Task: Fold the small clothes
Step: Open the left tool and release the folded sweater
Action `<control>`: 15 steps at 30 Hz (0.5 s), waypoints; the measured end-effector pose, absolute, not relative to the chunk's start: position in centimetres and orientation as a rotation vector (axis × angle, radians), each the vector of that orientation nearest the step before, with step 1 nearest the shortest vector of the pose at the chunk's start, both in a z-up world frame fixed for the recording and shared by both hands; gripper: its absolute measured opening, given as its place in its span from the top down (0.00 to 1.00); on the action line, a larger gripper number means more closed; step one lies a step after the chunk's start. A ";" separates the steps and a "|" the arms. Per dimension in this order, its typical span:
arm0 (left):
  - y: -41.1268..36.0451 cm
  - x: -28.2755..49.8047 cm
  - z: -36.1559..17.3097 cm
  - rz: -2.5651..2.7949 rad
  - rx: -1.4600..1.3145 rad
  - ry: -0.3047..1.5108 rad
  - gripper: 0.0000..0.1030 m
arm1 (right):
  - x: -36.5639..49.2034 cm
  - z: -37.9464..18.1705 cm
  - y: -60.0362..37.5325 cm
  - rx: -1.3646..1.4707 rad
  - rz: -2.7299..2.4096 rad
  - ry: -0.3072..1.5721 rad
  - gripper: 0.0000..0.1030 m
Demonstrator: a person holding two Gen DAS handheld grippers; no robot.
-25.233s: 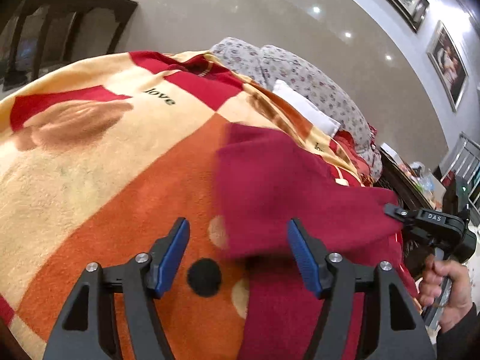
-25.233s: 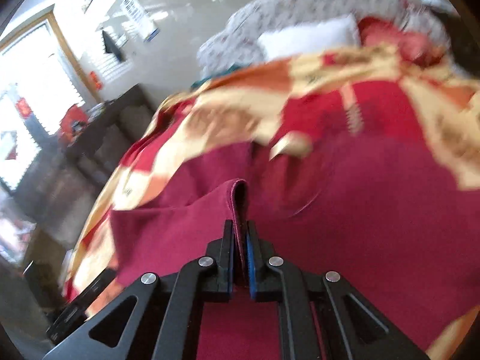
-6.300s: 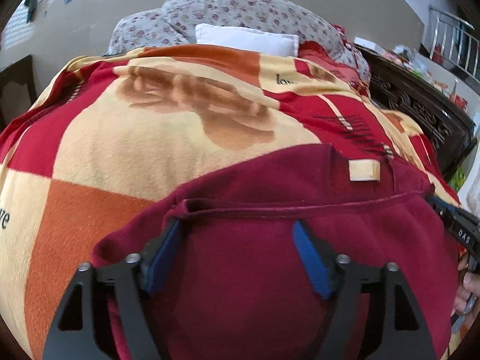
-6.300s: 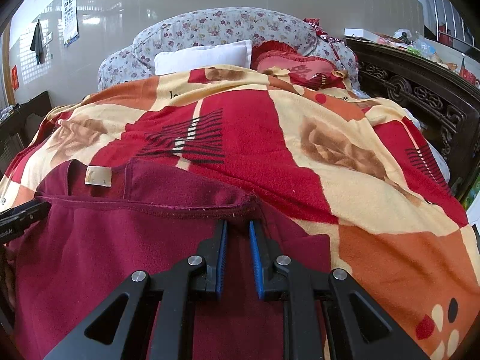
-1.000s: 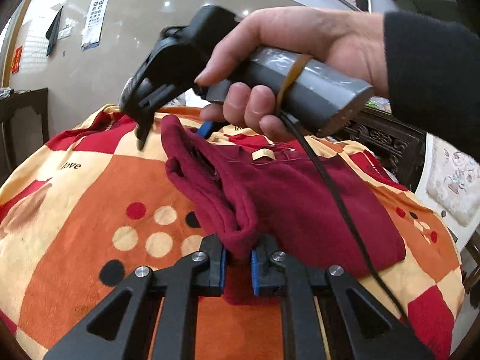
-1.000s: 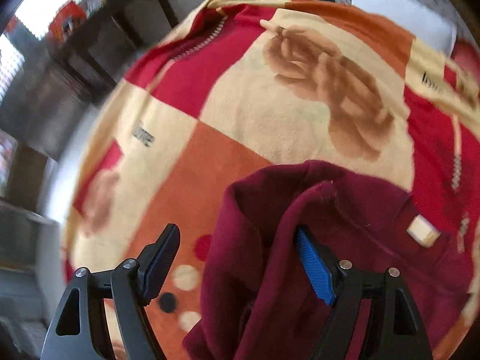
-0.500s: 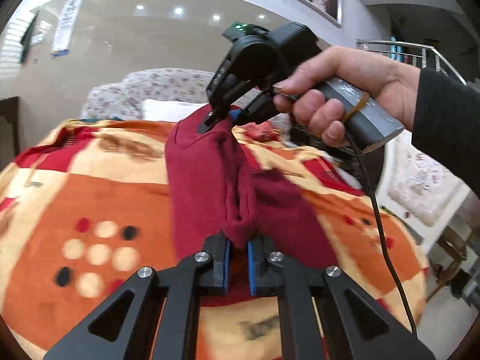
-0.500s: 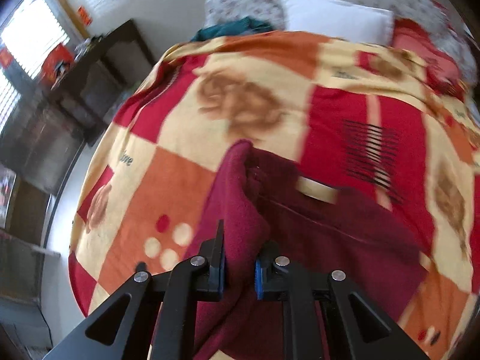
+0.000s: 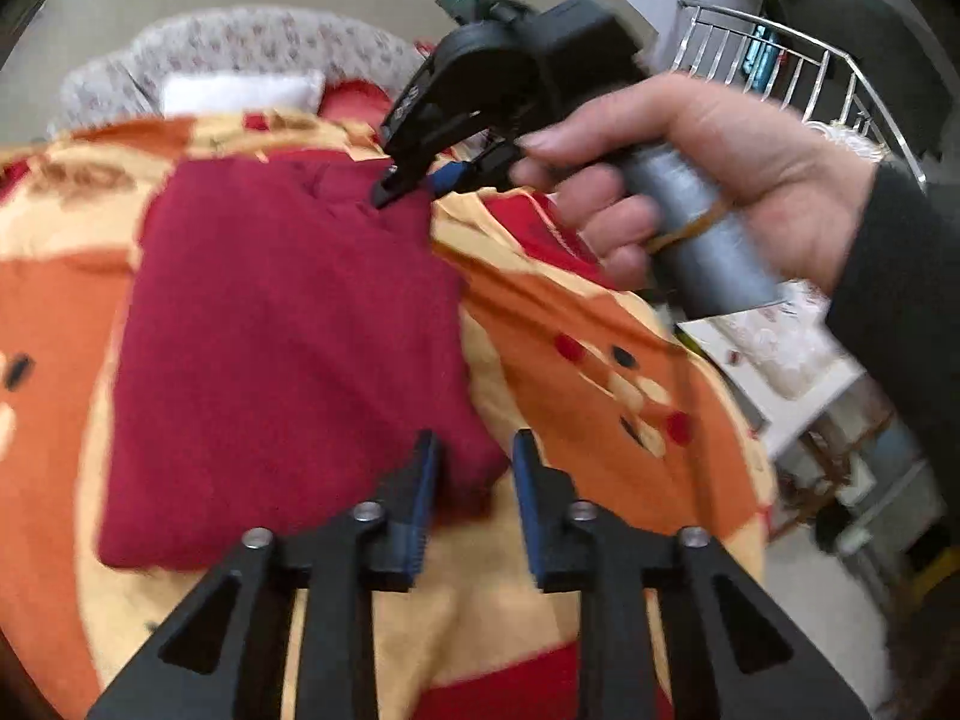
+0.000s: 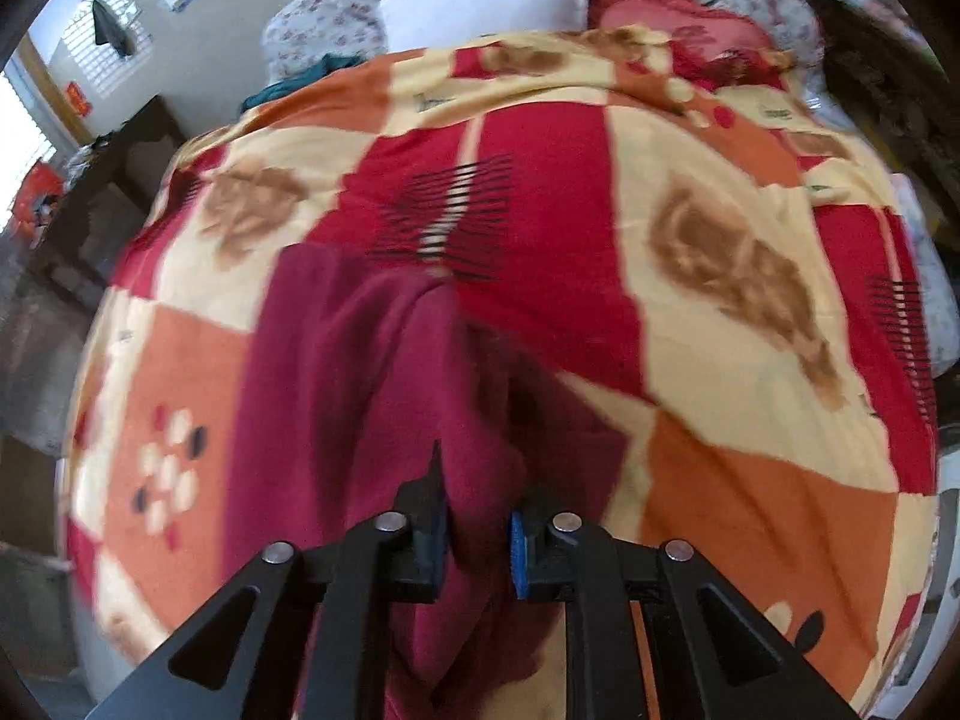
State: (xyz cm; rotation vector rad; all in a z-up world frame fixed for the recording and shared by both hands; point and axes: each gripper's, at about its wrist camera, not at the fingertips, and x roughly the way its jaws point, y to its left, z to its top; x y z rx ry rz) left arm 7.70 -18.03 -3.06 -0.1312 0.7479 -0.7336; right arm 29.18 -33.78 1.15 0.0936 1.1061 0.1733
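Maroon garment (image 9: 288,324) folded flat on patterned blanket (image 9: 600,372). Left gripper (image 9: 471,468) jaws parted, straddling near corner, not clamping. Right gripper (image 10: 477,504) at far corner, jaws slightly apart around a cloth fold; grasp unclear through blur.

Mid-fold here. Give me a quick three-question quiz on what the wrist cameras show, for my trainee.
1. True or false: the left hand-held gripper has its jaws apart around a corner of the maroon garment.
2. The right hand-held gripper is: A) wide open, clear of the cloth; B) shut on a fold of the garment; C) out of view.
3. What white thing lies past the far edge of the patterned blanket?

Key: 1 true; 2 B; 3 the white pillow.
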 end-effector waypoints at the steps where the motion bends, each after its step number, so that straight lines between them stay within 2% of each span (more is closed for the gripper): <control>1: -17.9 7.2 -3.1 -0.752 -0.127 0.752 0.73 | 29.1 0.7 -34.1 0.100 0.151 1.104 0.73; 2: -17.7 6.8 -3.1 -0.759 -0.117 0.750 0.71 | 29.0 0.5 -34.5 0.116 0.134 1.094 0.70; 5: -15.1 5.4 -2.1 -0.758 -0.106 0.734 0.68 | 27.6 1.6 -35.3 0.107 0.088 0.995 0.68; 9: -9.5 5.5 -0.3 -0.664 -0.072 0.648 0.68 | 23.0 5.0 -35.0 0.029 0.165 0.810 0.68; 11: -7.9 7.0 -0.6 -0.632 -0.091 0.681 0.68 | 19.9 6.0 -33.5 -0.047 0.316 0.728 0.68; 15: -7.6 9.8 -2.4 -0.628 -0.130 0.773 0.83 | 13.5 4.6 -28.9 -0.314 0.551 0.633 0.68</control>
